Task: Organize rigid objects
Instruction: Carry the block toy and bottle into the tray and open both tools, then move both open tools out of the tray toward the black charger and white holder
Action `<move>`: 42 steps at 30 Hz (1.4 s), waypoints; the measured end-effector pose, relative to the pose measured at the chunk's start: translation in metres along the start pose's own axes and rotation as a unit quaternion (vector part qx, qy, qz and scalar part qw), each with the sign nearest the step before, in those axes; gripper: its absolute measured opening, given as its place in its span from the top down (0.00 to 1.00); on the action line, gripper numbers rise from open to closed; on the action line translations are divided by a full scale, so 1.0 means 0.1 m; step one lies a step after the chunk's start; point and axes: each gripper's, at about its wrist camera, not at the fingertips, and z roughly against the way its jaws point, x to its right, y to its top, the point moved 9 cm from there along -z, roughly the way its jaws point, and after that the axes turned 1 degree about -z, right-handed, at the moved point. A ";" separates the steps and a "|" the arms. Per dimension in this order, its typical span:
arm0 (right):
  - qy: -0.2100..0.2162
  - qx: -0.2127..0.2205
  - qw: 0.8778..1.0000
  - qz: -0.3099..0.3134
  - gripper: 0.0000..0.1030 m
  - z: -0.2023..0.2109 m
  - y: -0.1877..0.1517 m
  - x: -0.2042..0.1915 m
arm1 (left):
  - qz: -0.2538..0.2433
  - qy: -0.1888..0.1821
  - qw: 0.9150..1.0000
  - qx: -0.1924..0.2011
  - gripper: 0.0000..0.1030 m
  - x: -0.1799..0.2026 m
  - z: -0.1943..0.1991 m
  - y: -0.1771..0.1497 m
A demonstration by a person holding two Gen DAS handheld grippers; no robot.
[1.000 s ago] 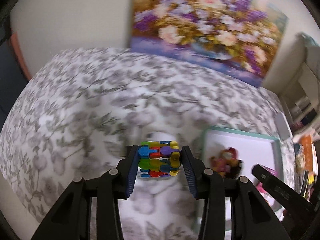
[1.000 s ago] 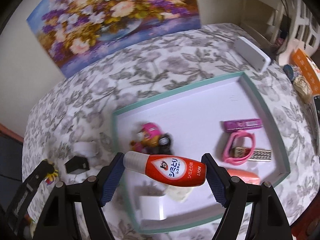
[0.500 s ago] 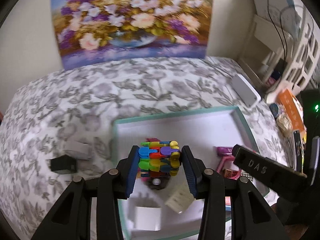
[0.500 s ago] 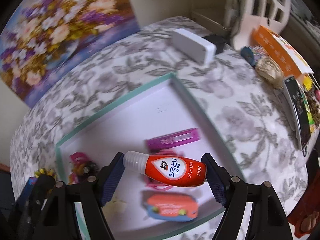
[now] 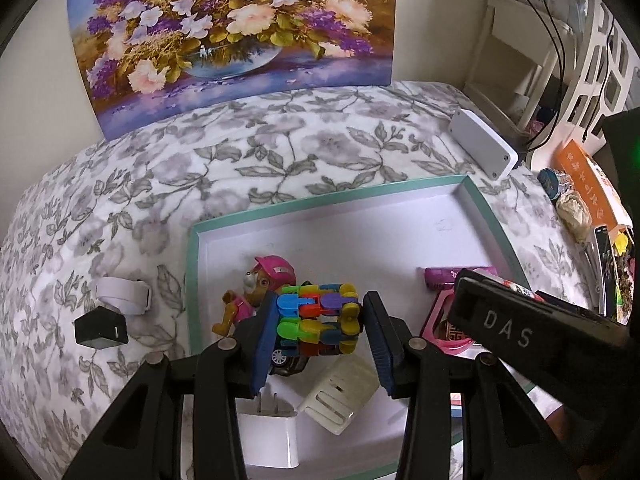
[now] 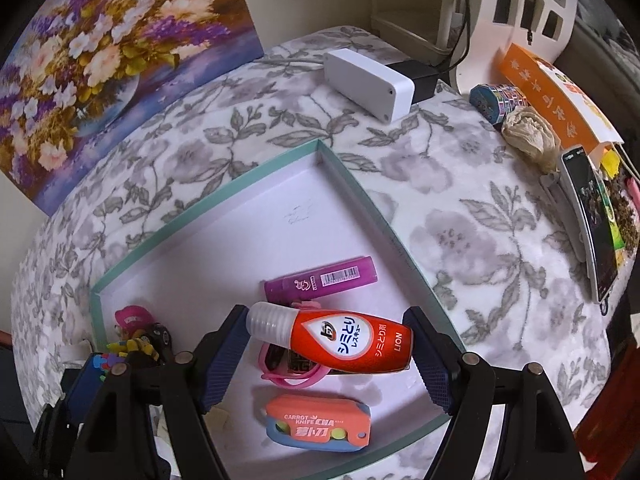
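Multicolour block toy (image 5: 318,322) is clamped between the left gripper (image 5: 318,332) fingers (image 5: 264,344), w/ the teal-rimmed tray (image 5: 192,280) now directly below; a sec ago those fingers had only the flowered counter (image 5: 240,160) under them & the tray off to one side. So the carry is about done. Orange bottle (image 6: 344,340) sits crosswise in the right gripper (image 6: 326,360), fingers (image 6: 222,360) pressed on cap end & base, also over the tray; beyond the fingertips now is the purple tube (image 6: 320,280), w/ the pink watch (image 6: 288,364) under the bottle & the carrot knife (image 6: 320,426) nearer the wrist, where before the view was further toward the pup figure (image 5: 260,292). Below the left fingers: pup figure, white plug (image 5: 268,436), cream clip (image 5: 340,392). Prob next: lower & release both into free tray space. Black cube (image 5: 100,326) & white band (image 5: 124,294) are outside the tray, left of the fingers, not yet sorted.
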 end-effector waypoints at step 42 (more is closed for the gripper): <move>0.017 0.037 0.995 0.086 0.00 0.19 -0.24 -0.84 | 0.267 0.100 0.958 -0.028 0.11 -2.42 0.17 -0.31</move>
